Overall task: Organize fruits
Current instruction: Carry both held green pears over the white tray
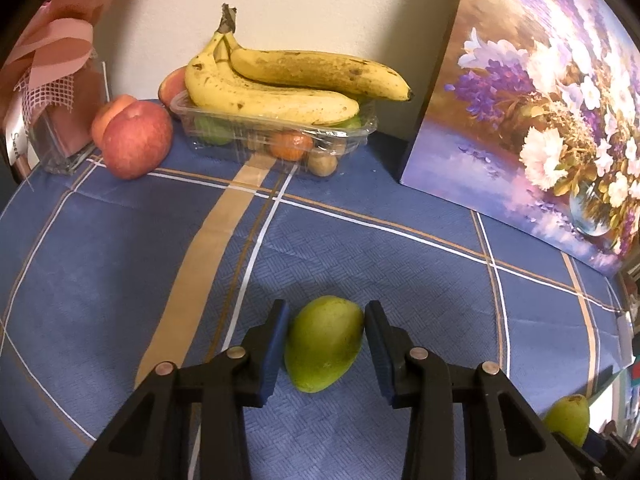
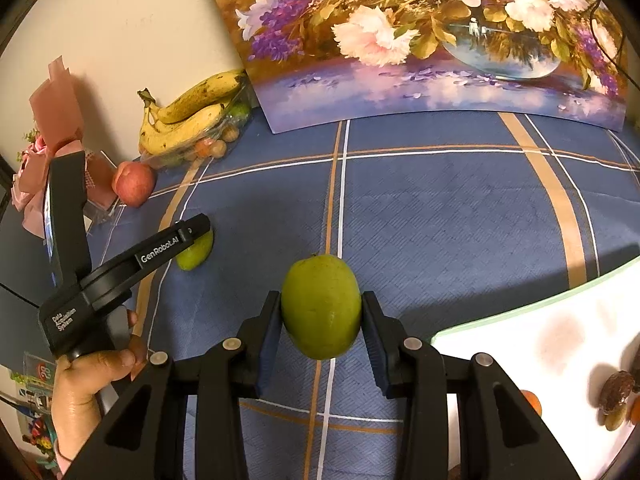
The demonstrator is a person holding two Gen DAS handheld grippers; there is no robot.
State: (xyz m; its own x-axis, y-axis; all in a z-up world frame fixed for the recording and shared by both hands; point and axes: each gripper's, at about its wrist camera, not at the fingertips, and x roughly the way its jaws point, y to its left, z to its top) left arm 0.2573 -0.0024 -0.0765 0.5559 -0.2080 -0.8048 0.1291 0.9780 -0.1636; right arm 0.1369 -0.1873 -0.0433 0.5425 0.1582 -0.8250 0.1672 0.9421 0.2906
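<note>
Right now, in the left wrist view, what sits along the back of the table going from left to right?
Glass vase → red apple → clear plastic tray with bananas on top → flower painting.

Both wrist views look low across the tablecloth, sharing bananas.

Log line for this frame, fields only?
left gripper: open, straddling green mango on tablecloth | right gripper: shut on green fruit | bananas: on fruit tray
</note>
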